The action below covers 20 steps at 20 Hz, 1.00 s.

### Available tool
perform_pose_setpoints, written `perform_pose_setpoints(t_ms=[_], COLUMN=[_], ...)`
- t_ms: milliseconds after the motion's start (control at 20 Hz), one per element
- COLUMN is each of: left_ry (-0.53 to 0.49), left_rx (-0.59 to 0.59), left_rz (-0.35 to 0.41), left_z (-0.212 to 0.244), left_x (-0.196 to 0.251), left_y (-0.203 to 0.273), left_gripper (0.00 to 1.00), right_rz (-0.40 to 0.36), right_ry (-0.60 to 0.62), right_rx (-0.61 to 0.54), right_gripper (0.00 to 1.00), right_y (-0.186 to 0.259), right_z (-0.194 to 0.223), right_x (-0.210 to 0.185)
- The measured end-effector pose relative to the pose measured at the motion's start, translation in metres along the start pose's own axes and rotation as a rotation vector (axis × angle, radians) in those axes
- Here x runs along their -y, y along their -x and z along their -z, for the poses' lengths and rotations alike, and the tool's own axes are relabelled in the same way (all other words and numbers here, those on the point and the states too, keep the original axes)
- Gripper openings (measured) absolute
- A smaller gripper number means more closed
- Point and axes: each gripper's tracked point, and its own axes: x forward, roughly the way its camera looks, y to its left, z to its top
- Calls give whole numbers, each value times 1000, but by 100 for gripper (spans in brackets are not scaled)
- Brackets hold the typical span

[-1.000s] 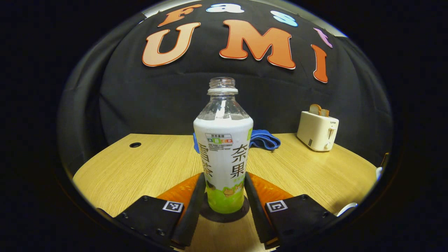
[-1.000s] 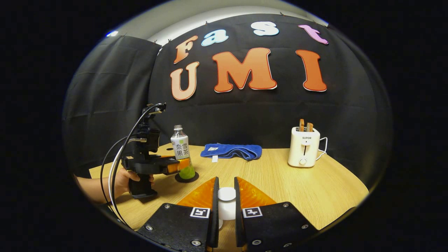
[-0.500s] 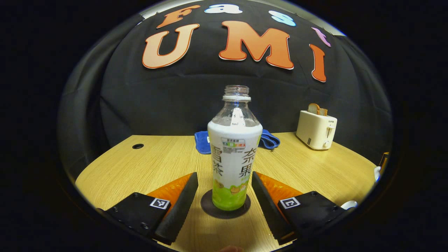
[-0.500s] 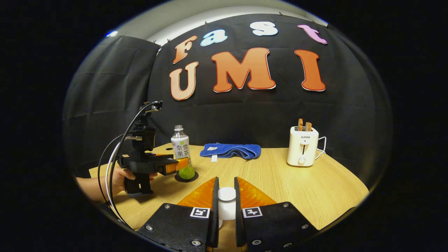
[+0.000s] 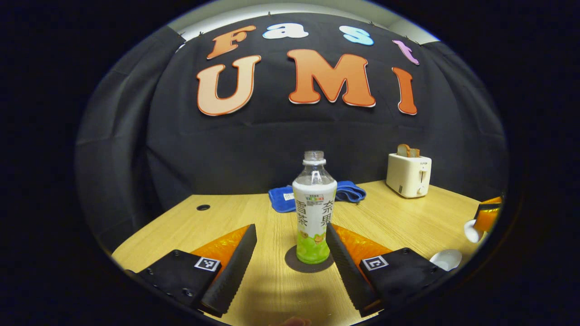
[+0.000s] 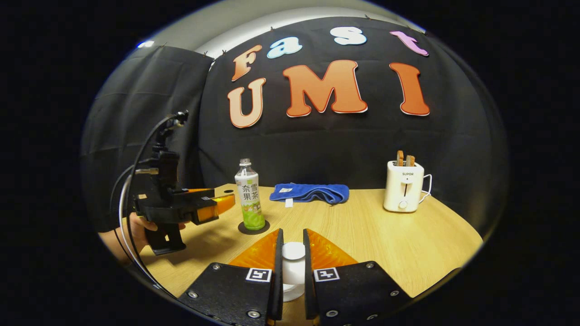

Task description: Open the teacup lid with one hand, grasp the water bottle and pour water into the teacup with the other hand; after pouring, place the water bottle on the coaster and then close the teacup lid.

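Right gripper view puts the teacup lid [image 6: 293, 265] front and centre, a small white piece pinched between the right gripper [image 6: 291, 267], whose two fingers press on its sides. By my reading the bottle step is finished and closing the cup is what remains. The teacup [image 5: 446, 259] shows in the left gripper view as a white rim at the far lower right edge, just under the lid and the orange fingers there, so the lid seems to need mostly a straight lowering, knob up.

The water bottle [image 6: 250, 195] stands upright on the dark coaster [image 6: 253, 227], off to the lid's left. The left gripper [image 5: 290, 253] hangs with its jaws spread, clear of the bottle.
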Motion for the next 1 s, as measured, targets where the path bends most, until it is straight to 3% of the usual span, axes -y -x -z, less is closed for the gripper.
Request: perform_pose_setpoints(t_ms=[450, 1000], left_ry=[19, 8], left_rx=[90, 105], left_rz=[-55, -44], left_z=[-22, -18], left_x=[-24, -10], left_y=[40, 48], left_gripper=[98, 97], right_rz=[1, -22], right_ry=[30, 59], right_rx=[-67, -72], right_gripper=[20, 20], right_y=[-13, -17], right_z=[30, 46], right_x=[-14, -22])
